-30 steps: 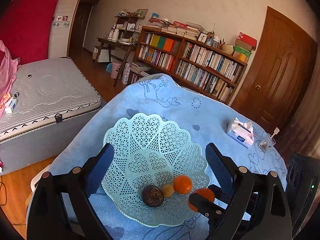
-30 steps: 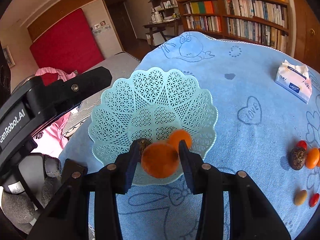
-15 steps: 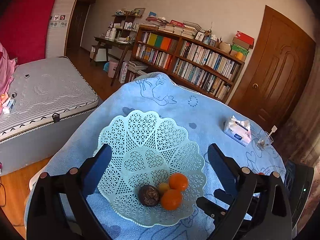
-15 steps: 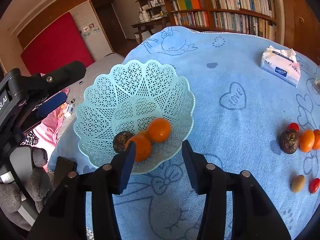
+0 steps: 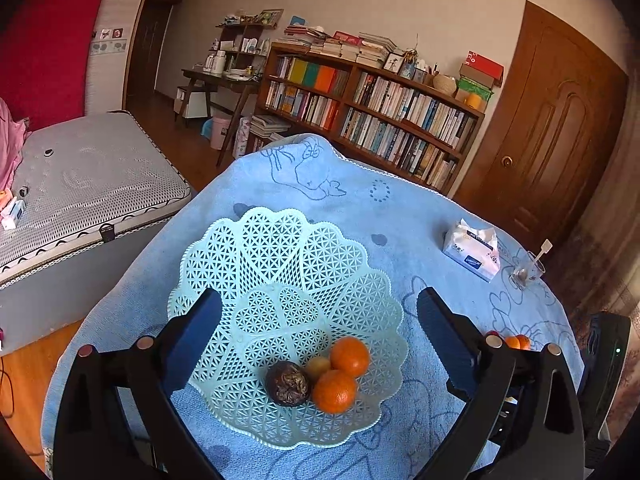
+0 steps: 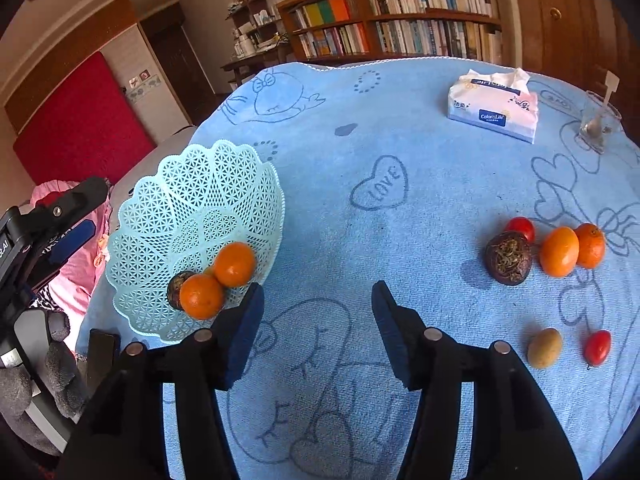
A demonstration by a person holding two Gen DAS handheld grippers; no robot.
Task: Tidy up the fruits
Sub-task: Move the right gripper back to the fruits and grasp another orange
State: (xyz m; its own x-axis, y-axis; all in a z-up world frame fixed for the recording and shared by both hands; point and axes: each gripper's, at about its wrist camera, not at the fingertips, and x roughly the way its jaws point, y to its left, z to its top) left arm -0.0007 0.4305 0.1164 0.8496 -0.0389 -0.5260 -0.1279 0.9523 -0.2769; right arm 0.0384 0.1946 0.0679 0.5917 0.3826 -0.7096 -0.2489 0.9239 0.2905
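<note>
Swinging away from the basket (image 6: 192, 216), the right gripper (image 6: 318, 320) now hangs empty over bare blue cloth, its fingers wide apart; a second ago they pinched an orange above the basket rim. That orange (image 6: 200, 296) now lies in the basket's near side, touching a second orange (image 6: 234, 264), a dark wrinkled fruit (image 5: 287, 383) and a small yellowish fruit (image 5: 318, 366) half hidden among them. One more delivery appears done, so four fruits are in and the rest wait.

On the right of the bench (image 6: 420, 184) the loose group sits well apart from the basket: a dark round fruit (image 6: 508, 257) with a red tomato (image 6: 520, 227) just behind it, two oranges (image 6: 559, 251) touching each other beside it, and nearer the camera a yellowish fruit (image 6: 544, 348) and a second small tomato (image 6: 597, 347). The right gripper seems headed that way, and nothing lies in its path.

The left gripper (image 5: 318, 320) hovers over the basket, fingers wide and holding nothing, as it did before. Its arm is close to the basket's left side, so another drop needs care there. A tissue pack (image 6: 494, 106) and a glass (image 6: 596, 124) stand at the far right, clear of the work. A bed and bookshelves fill the room behind.
</note>
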